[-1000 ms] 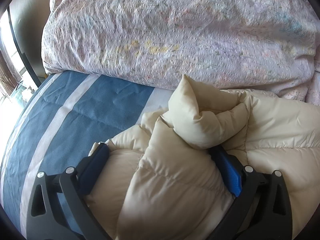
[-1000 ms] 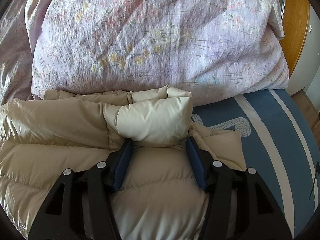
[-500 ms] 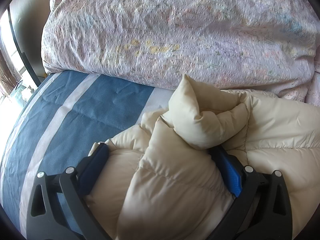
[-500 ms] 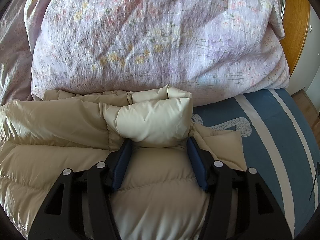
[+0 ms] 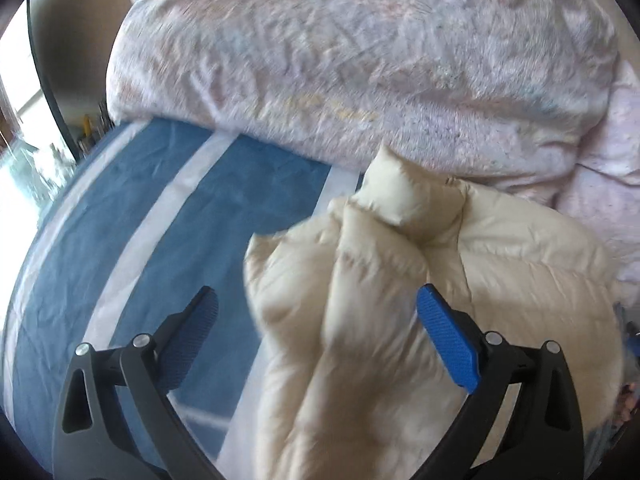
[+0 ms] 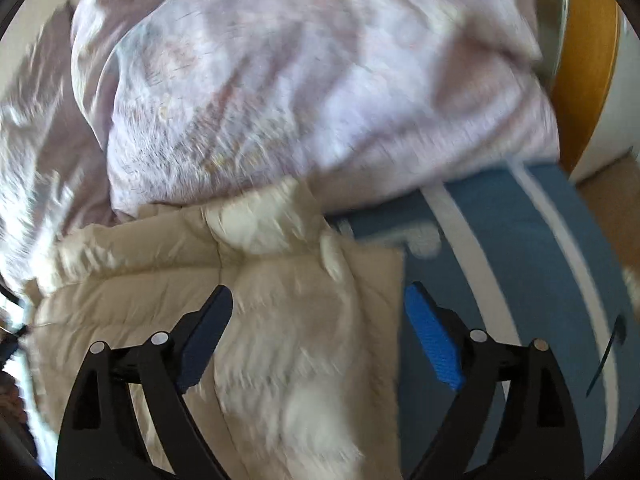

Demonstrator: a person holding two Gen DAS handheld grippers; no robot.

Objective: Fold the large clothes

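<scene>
On a blue striped bedsheet [image 5: 132, 240] below a floral duvet [image 5: 360, 60], the cream jacket [image 5: 400, 280] lies released; both grippers, left [image 5: 316, 336] and right [image 6: 318, 332], gape wide, the right's jaws just opened. Only the right view shows a wooden door [image 6: 588, 60].

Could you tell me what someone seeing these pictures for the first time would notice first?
Most striking is the puffy cream down jacket lying bunched on the blue bedsheet with white stripes, low in both views. Behind it rises a big pale floral duvet, filling the upper half. In front, the left gripper and right gripper stand open above the jacket; the right's jaws have just been opening, and their blue pads press on nothing.
</scene>
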